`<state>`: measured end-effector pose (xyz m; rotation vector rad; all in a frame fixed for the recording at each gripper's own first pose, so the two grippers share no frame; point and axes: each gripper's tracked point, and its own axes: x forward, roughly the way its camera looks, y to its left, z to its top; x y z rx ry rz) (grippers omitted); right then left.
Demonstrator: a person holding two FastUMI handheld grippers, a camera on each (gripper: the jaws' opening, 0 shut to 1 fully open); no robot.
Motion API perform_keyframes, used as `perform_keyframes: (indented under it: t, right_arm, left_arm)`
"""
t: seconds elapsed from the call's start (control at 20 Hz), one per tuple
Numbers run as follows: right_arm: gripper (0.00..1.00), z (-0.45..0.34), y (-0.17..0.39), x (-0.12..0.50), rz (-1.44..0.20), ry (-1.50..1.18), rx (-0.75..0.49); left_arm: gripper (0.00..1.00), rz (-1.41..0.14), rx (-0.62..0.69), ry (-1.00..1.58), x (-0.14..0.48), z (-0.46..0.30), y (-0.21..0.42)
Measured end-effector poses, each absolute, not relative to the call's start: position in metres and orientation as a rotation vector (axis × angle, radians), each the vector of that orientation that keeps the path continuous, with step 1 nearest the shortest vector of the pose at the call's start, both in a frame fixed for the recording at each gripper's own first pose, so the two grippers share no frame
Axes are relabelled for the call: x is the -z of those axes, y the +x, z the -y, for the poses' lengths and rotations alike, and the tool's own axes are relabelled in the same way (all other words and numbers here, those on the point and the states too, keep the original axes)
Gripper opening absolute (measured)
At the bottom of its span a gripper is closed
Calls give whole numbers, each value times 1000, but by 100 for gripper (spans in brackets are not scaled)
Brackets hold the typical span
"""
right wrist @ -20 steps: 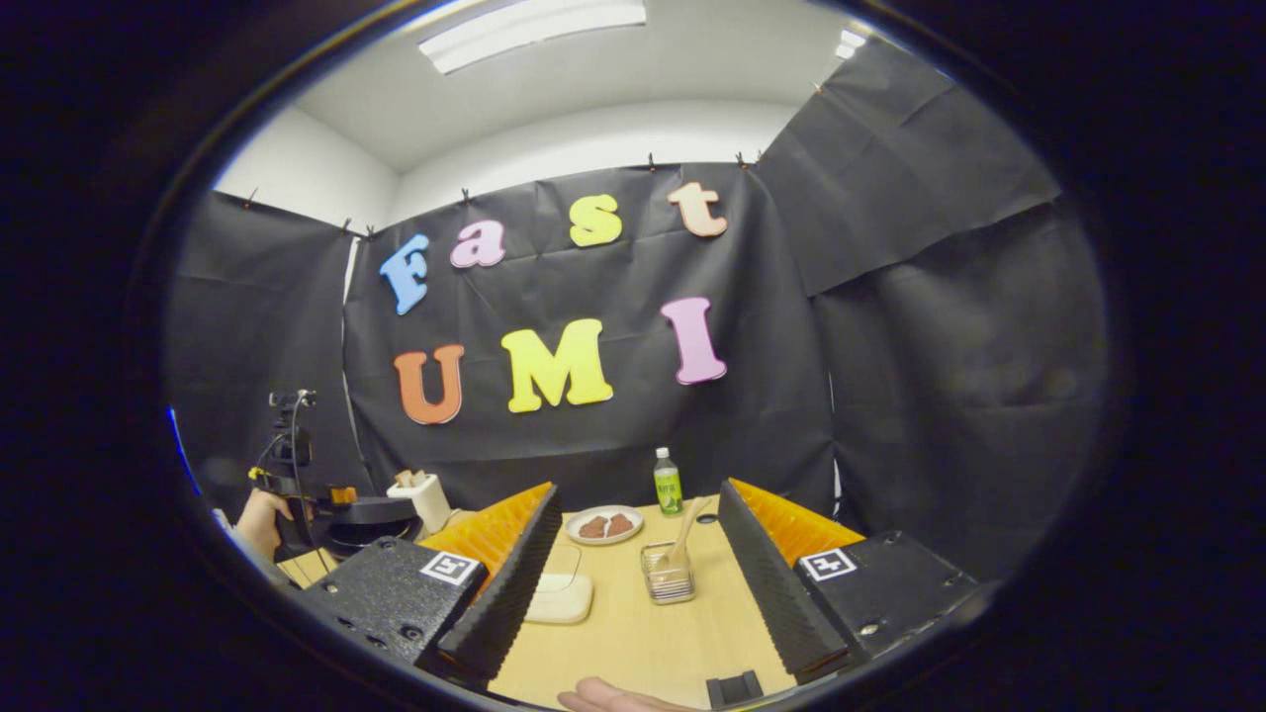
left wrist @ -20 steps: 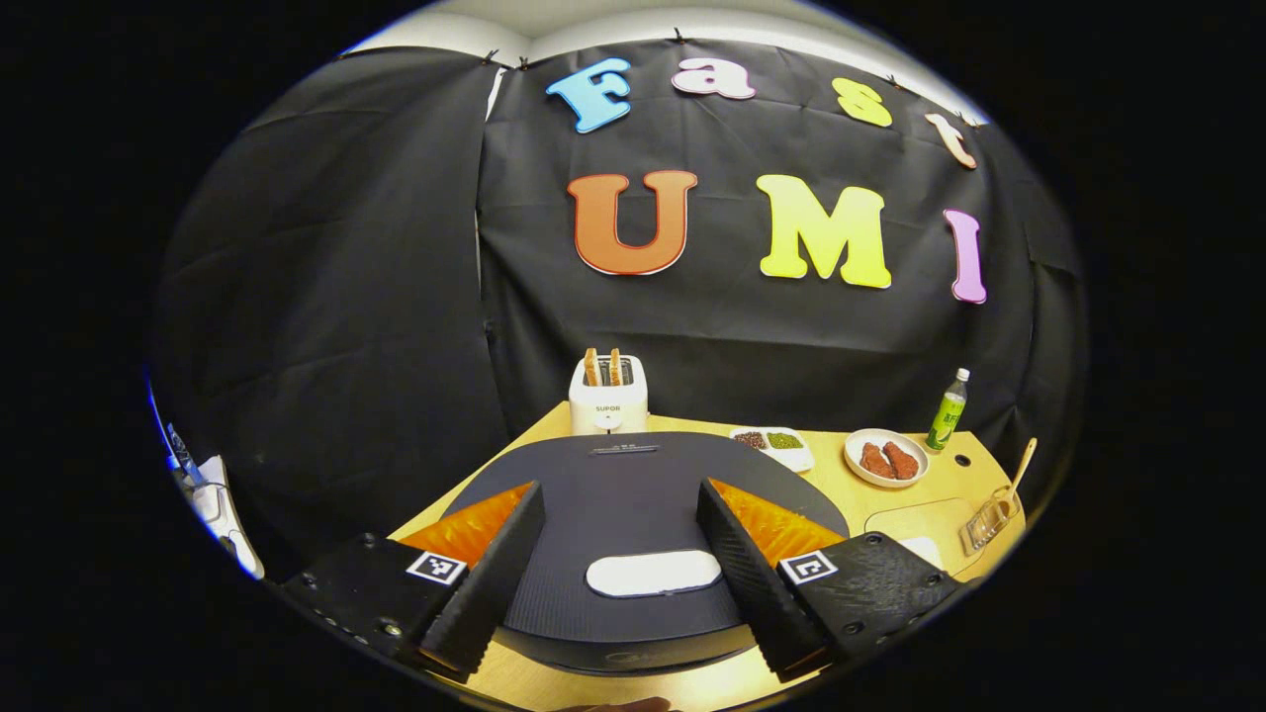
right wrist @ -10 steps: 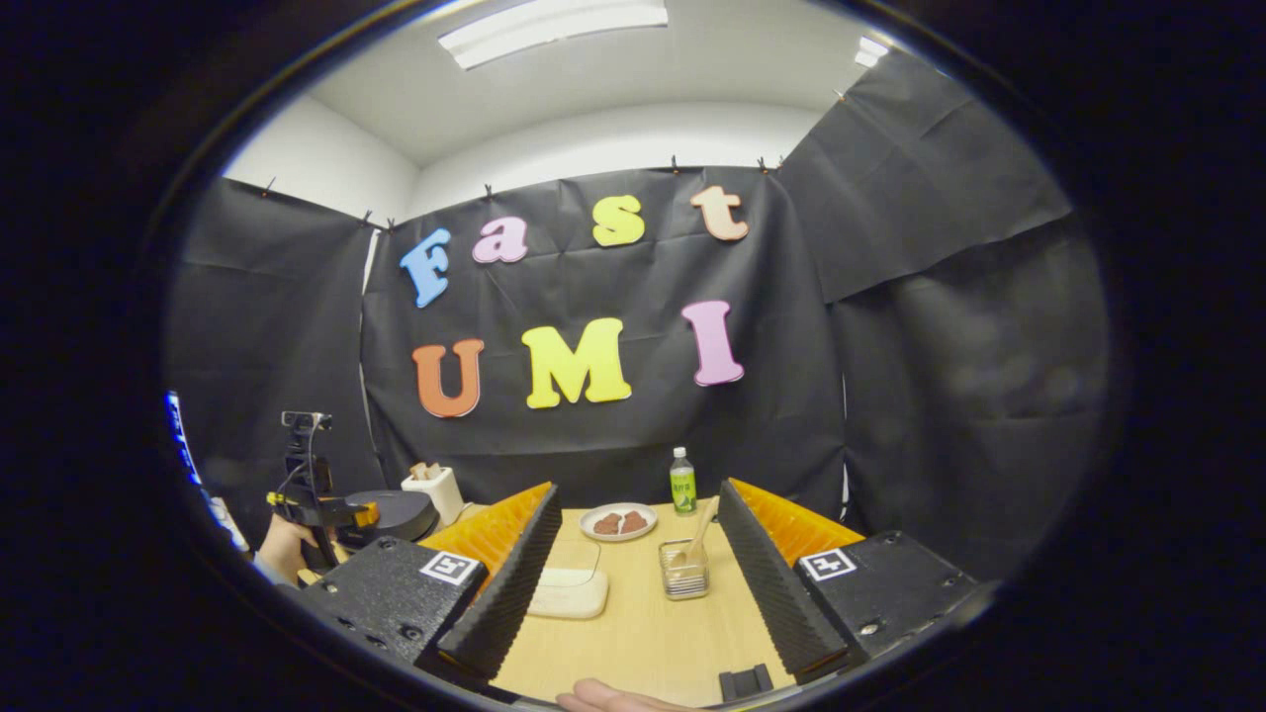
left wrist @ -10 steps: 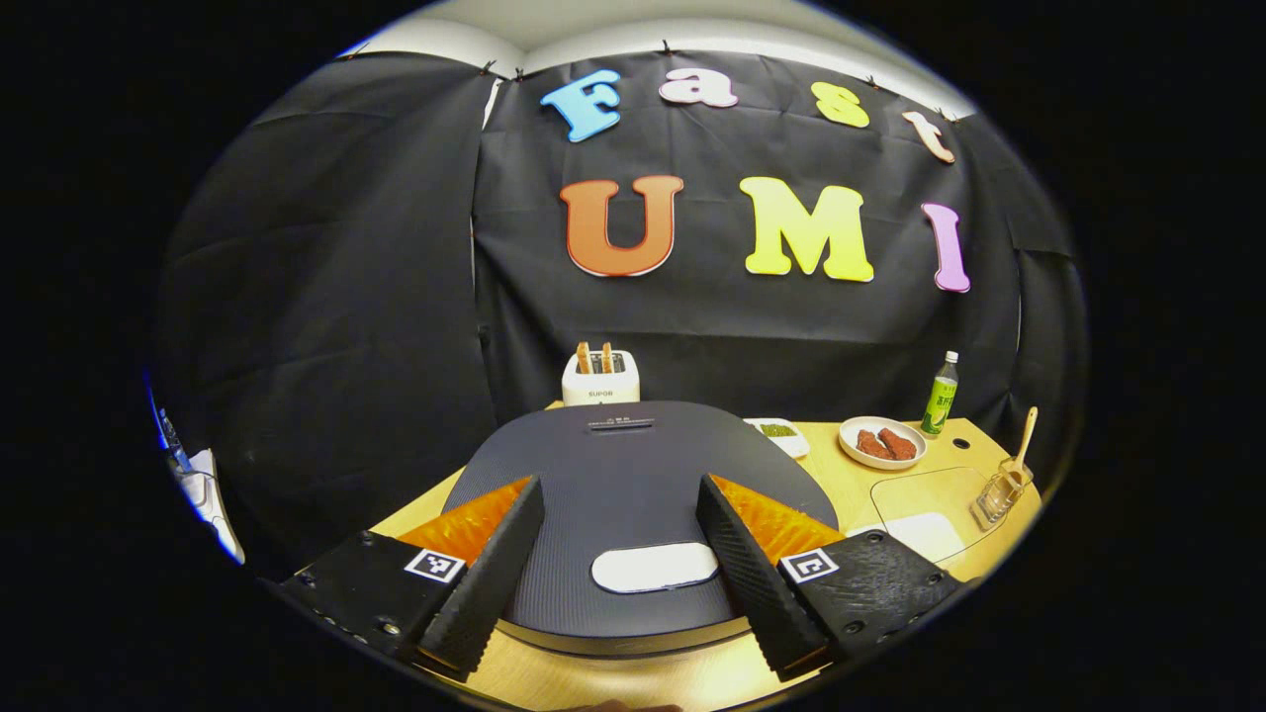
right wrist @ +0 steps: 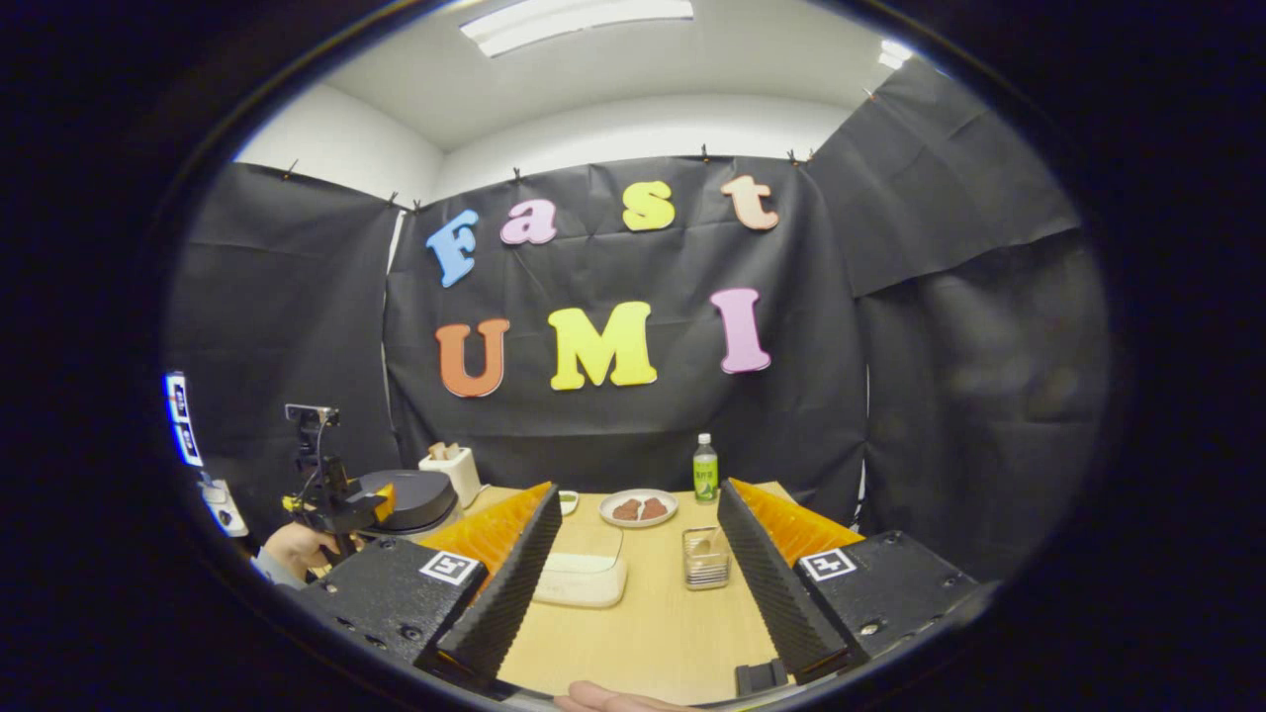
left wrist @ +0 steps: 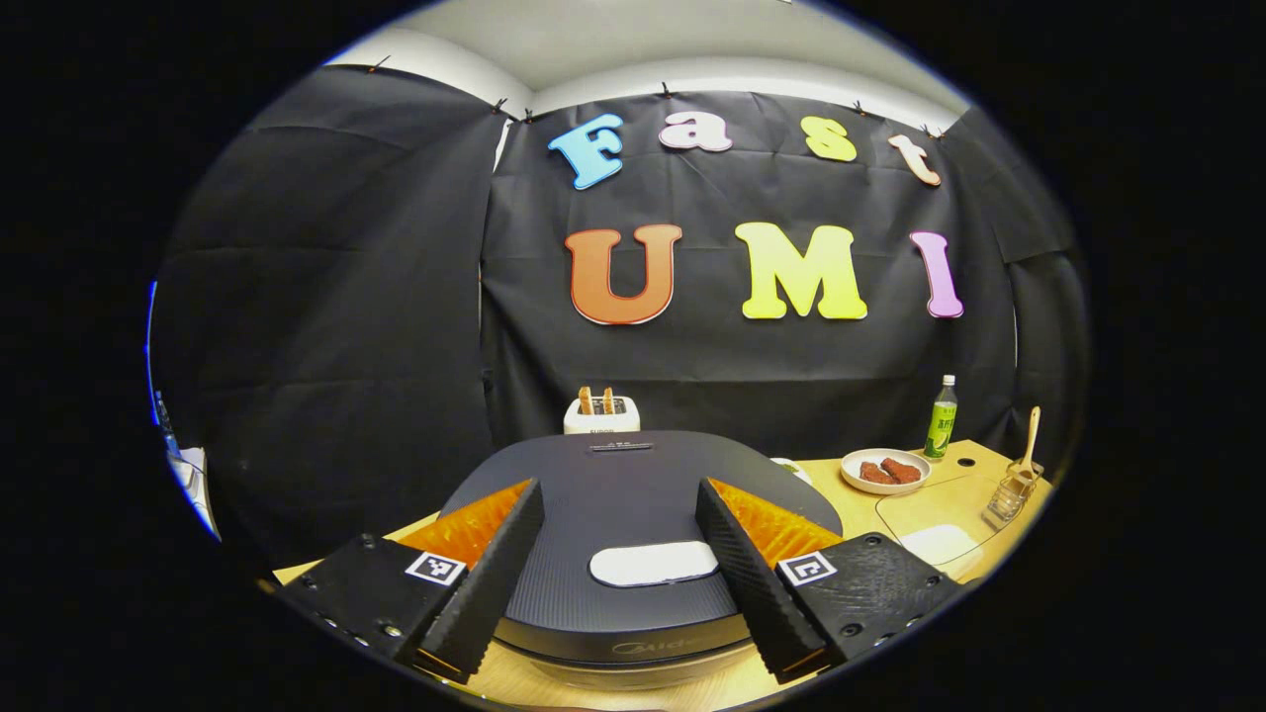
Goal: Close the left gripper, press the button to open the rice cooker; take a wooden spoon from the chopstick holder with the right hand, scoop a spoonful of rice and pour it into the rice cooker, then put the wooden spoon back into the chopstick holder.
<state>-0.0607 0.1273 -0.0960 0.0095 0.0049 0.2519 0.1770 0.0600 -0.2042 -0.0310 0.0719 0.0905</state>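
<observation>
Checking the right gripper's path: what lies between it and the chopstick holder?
In the right gripper view, only bare table lies between the open right gripper and the chopstick holder.

I logged: black cloth walls on three sides, white wall above, ceiling strip light lit, pale wooden surface.

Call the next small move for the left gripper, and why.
Probably shut the left gripper first: its fingers stand wide apart above the rice cooker, whose lid is still down, and the white button lies between them. Shut fingers could then press it.
</observation>
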Motion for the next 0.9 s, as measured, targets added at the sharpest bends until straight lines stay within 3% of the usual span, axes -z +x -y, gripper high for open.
perform_keyframes:
  t: [0.55,0.9]
  right_arm:
    - [100,-124,-56,103,-25,18,-239]
    - [100,-112,-52,104,-26,13,-201]
  left_arm:
    - [98,-169,-20,-5,193,-51,149]
    - [96,-91,-12,26,142,-25,101]
